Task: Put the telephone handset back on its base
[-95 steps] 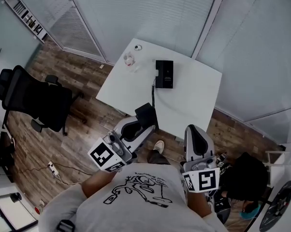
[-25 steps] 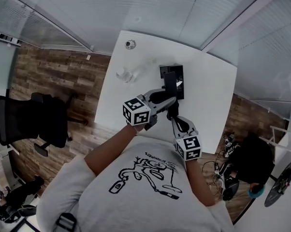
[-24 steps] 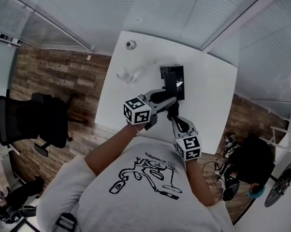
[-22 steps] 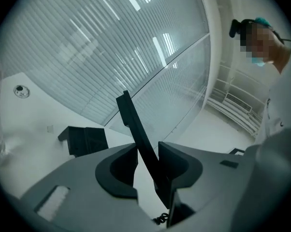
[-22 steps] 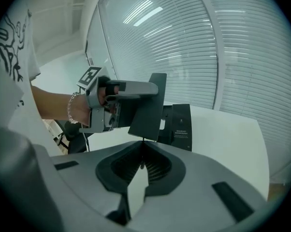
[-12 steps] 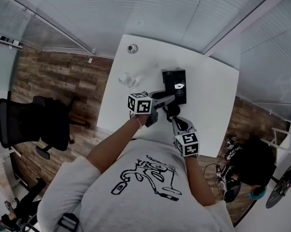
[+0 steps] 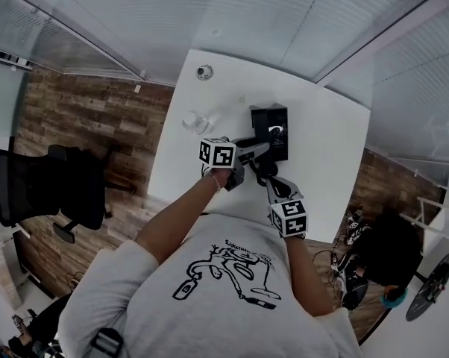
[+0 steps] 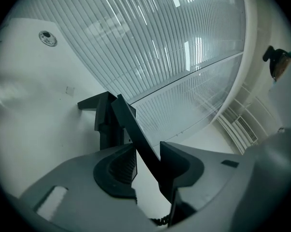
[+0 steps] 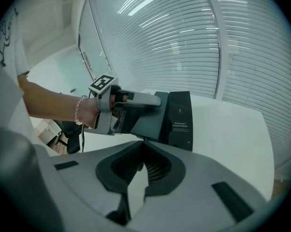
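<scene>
Left claw part-wide, jaws just been opening; telephone handset slants between them, gap at one pad. Handset's far end meets the base on white surface. Right claw pinched together, empty, near base.

We count 1 table, 1 phone base w/ 1 handset, 2 grippers – left gripper & right gripper – 1 office chair, 1 small round obj, 1 clear crumpled item.
</scene>
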Motion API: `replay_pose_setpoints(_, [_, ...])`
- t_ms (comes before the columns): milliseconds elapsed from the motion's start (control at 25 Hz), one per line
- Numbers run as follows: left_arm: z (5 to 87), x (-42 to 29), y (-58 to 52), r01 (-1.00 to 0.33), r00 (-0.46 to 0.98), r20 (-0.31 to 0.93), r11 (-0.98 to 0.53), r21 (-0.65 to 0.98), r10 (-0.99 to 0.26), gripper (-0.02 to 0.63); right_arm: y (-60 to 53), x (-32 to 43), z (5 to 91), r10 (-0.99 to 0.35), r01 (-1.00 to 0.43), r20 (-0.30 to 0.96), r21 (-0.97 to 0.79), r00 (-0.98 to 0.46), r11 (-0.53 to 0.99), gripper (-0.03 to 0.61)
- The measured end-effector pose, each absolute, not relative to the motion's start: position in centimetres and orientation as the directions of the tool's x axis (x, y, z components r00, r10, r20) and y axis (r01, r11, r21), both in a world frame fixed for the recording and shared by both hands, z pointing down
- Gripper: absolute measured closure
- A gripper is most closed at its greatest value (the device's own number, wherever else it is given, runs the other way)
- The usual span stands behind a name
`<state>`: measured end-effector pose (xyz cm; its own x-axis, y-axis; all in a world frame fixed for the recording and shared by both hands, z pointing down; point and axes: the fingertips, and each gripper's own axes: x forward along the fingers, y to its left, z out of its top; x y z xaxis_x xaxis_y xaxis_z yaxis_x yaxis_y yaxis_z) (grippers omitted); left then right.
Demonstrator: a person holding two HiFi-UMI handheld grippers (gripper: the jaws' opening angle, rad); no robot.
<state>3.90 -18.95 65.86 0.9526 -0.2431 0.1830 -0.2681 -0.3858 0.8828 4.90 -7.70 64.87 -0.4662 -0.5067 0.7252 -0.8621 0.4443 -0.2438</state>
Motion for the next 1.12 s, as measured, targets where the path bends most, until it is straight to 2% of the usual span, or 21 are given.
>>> replay_pose_setpoints(360, [66.5,3.8,-19.0,-0.325,0.941,0.247,-0.414,0.85,-0.231,0.449,-7.8,4.9,65.2,-0.495,-0.867,0.734,-0.263,-0.465,0.424,0.571])
replay_pose_setpoints(480, [66.8,3.8,-19.1,-0.37,0.928,0.297,-0.444,0.816,-0.226,0.446,-7.9,5.0,65.5,-0.489,-0.864,0.736,-0.266,-0.468,0.427,0.572])
replay_pose_setpoints(760, [67.1,3.1,-19.9,-0.528,0.846,0.466,-0.525,0.668,-0.258,0.388,-8.4,4.8,66.1,-0.479,-0.868,0.746,-0.273,-0.463,0.414,0.572])
replay_pose_setpoints(1120, [67.6,2.8,-20.3,-0.601,0.791,0.537,-0.534,0.594,-0.293,0.387,-8.8,4.6,67.6,-0.443,-0.874,0.773,-0.29,-0.454,0.39,0.571])
